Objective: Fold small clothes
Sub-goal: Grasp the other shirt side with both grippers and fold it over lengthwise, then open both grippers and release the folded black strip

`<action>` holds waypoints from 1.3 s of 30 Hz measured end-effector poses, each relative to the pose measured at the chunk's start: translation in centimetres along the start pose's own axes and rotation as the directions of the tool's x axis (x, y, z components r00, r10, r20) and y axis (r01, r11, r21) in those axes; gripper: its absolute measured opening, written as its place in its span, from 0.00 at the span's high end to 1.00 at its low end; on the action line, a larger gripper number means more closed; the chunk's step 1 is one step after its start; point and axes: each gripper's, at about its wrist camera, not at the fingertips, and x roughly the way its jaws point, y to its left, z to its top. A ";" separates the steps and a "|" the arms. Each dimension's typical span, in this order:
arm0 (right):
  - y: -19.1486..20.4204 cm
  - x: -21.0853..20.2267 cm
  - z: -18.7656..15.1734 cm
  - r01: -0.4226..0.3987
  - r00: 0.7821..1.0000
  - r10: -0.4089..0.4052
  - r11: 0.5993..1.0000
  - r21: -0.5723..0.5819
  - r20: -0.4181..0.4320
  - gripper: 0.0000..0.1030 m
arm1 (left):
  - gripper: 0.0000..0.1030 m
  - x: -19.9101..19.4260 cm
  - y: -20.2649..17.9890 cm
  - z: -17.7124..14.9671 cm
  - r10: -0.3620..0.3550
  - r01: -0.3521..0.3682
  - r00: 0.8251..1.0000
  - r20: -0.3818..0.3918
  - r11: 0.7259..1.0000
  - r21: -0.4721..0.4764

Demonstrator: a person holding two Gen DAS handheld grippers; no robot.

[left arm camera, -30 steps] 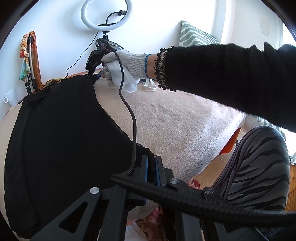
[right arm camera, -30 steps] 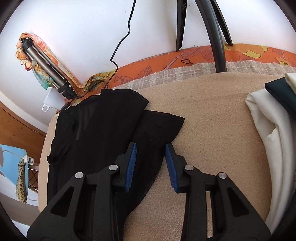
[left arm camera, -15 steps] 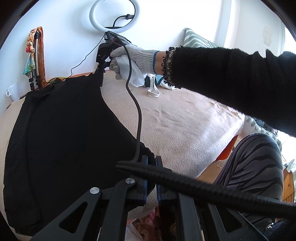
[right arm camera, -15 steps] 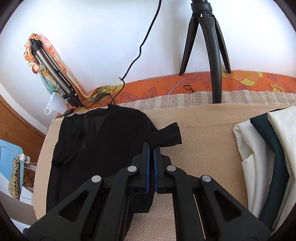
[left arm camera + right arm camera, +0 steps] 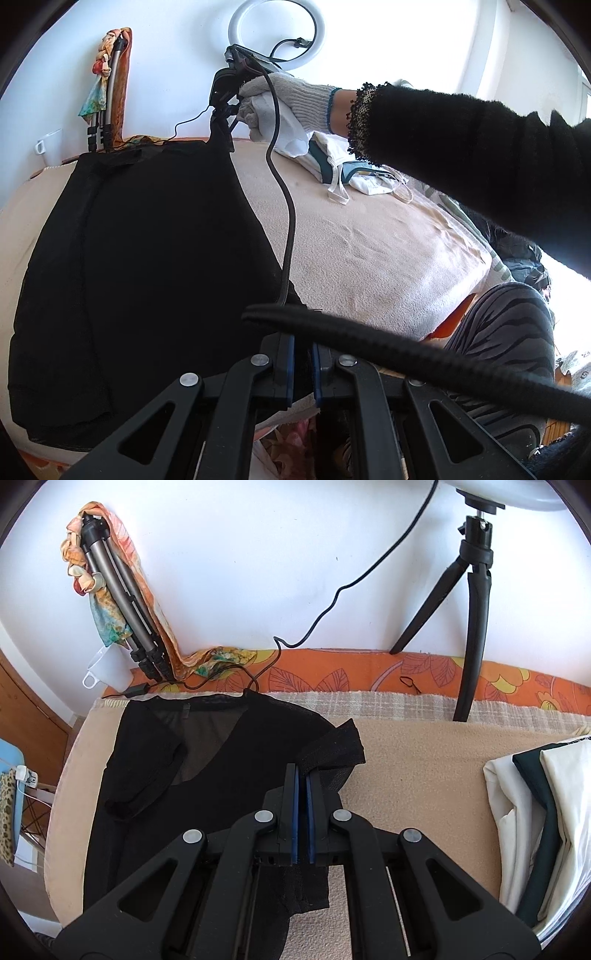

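Both grippers are clamping one black top [image 5: 155,812] spread on the beige blanket [image 5: 424,775]: right gripper [image 5: 302,775] pinching its twelve-o'clock sleeve, left gripper [image 5: 303,354] its hem, judging ready to fold.

Black gripper [image 5: 302,797] frames with silver screws, blue-padded fingers [image 5: 294,812]; white knit glove [image 5: 291,96], black fuzzy sleeve [image 5: 461,136].

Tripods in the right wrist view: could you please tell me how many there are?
2. A folded metal tripod leans on the wall at the left, draped with a scarf. A black tripod stands at the right on the bed's far edge. None seems hidden.
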 end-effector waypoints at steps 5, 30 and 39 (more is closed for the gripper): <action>4.1 0.3 0.7 0.025 1.000 -0.025 0.997 -0.074 -0.001 0.96 | 0.96 -1.4 1.8 -0.6 0.013 -0.012 1.000 0.019 0.999 -0.045; 17.4 9.6 2.4 0.063 0.991 -0.089 0.967 -0.249 -0.097 0.95 | 0.96 -5.2 11.9 -3.3 0.191 -0.184 0.981 0.006 0.953 -0.242; 15.8 3.8 2.1 -0.097 0.994 0.090 0.984 -0.149 -0.056 0.61 | 0.96 -5.4 12.4 -3.5 0.183 -0.177 0.983 0.000 0.950 -0.259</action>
